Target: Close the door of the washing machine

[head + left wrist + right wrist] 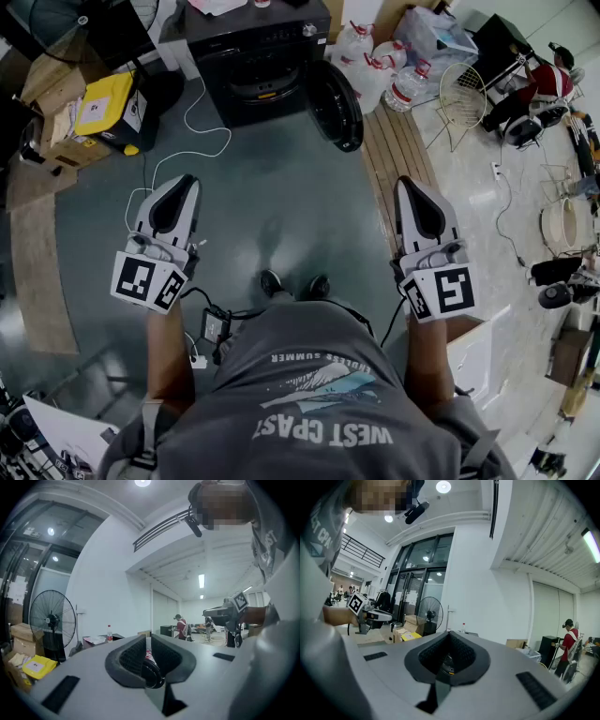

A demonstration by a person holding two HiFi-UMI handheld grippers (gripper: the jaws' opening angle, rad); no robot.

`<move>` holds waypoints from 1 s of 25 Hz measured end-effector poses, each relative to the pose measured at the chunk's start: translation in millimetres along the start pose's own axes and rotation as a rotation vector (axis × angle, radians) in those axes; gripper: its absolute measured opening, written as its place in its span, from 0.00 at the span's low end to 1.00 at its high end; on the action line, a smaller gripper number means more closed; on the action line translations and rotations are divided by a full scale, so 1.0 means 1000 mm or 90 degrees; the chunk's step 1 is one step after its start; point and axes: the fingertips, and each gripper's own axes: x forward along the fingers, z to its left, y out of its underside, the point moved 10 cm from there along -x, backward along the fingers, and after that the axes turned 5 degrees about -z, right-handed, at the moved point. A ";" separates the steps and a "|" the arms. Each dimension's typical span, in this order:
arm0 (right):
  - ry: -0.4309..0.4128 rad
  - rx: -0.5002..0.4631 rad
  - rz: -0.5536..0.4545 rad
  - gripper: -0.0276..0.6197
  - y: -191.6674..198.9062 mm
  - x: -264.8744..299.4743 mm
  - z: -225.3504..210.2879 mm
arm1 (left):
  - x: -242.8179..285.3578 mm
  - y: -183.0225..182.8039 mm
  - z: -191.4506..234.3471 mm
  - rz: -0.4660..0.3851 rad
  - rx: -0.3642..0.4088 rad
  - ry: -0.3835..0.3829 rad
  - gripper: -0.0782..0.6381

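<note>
The washer [258, 61] is being picked out at the far end of the grey floor [281, 206], and its round door [337, 105] is being shown swung wide open on the machine's right side. Both tools are being held out level, well short of it. The left gripper [178, 187] is being held clenched on nothing, and the right gripper [410, 187] likewise, jaws pressed together and empty. The door is being judged stiff, hinged and fairly weighty, with a smooth dark face that is probably slippery. So no pinch is being called for: a flat push on the rim far from the hinge is being favoured, firm enough that the latch is caught.
</note>
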 end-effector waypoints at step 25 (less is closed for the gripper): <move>-0.048 0.076 -0.010 0.09 0.027 0.118 -0.036 | 0.052 0.021 0.060 0.027 -0.010 -0.041 0.18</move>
